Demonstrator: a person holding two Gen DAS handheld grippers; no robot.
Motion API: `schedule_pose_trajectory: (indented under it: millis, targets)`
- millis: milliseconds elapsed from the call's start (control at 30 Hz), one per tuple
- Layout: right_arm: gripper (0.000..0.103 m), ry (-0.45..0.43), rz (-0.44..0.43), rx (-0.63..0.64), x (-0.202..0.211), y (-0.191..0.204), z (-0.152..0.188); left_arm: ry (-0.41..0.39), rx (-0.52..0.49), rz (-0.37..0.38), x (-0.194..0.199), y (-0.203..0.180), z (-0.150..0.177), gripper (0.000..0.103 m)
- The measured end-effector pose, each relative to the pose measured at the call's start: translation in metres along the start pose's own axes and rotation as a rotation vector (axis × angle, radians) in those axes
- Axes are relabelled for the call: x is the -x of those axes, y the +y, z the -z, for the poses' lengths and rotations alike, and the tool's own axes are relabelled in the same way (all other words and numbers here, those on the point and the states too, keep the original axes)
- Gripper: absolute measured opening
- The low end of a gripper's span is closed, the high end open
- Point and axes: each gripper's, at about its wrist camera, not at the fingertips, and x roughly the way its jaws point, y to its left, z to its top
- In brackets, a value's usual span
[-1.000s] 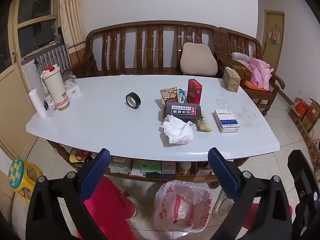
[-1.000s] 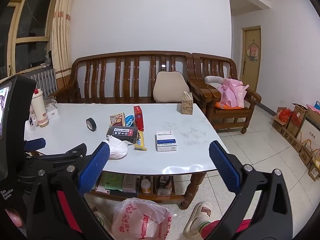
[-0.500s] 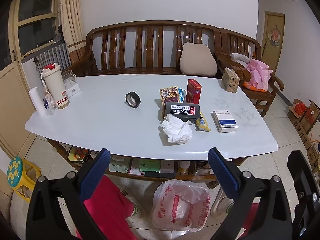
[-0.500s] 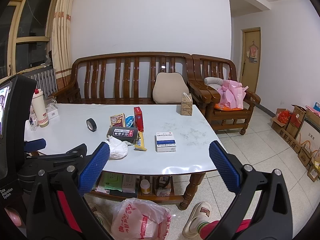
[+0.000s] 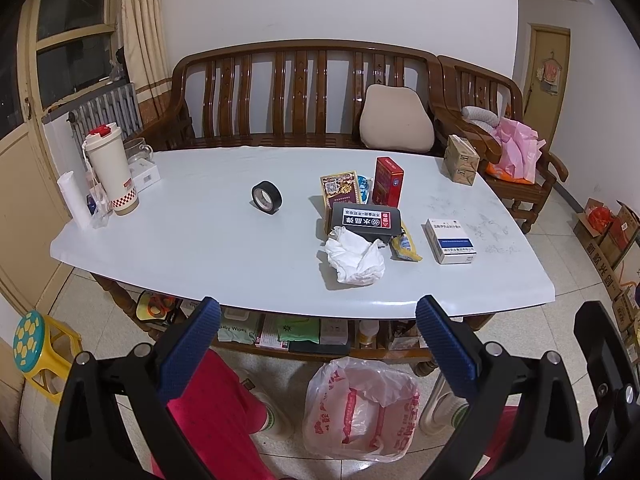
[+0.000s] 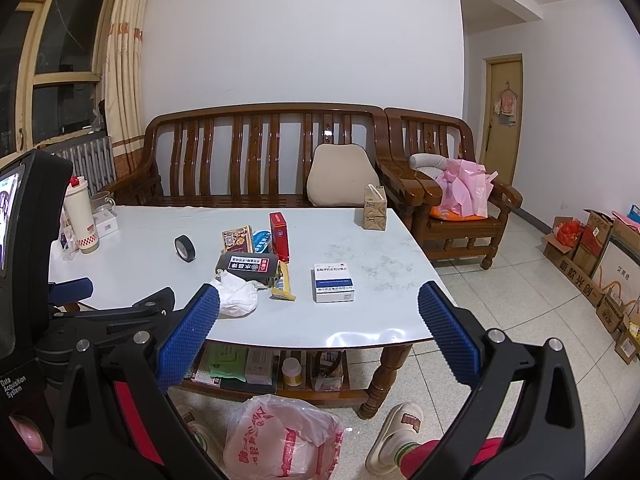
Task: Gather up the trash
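1. Left wrist view: you held the left gripper (image 5: 318, 340) spread wide and empty, short of the near edge of the desk (image 5: 180, 240). The crumpled white tissue (image 5: 354, 258) lay near that front edge, touching the black box (image 5: 366, 219) behind it. A yellow wrapper (image 5: 404, 242) sat just right of the tissue, with a white-and-blue box (image 5: 450, 240) beyond. A roll of black tape (image 5: 267, 197) stood apart to the left. The plastic bag (image 5: 360, 408) sat open on the floor below the desk edge.

2. Right wrist view: your right gripper (image 6: 318, 332) was also wide and held nothing. The tissue (image 6: 238, 294) showed just past its left finger (image 6: 188, 334), and the bag (image 6: 282, 438) lay on the floor beneath, beside your slippered foot (image 6: 396, 436).
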Motion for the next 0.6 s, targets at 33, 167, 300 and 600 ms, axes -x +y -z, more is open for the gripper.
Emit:
schedule_pose_trajectory:
  millis: [33,167,300,600]
  targets:
    - [0.098,0.000,0.000,0.000,0.0000,0.0000,0.0000,0.000,0.000,-0.001,0.0001,-0.0001,0.0002,0.096]
    - [0.098,0.001,0.000,0.000,0.0001,0.0005,-0.0001,0.001,0.002,-0.001,0.0002,0.0004,-0.0002,0.096]
    - [0.098,0.001,-0.004,0.001,0.0014,-0.0006,0.0010,0.002,0.002,-0.001,0.0007,0.0005,0.0003,0.096]
    - [0.098,0.002,-0.003,0.002,0.0005,-0.0001,0.0014,0.002,0.005,-0.001,0.0009,0.0007,0.0020,0.096]
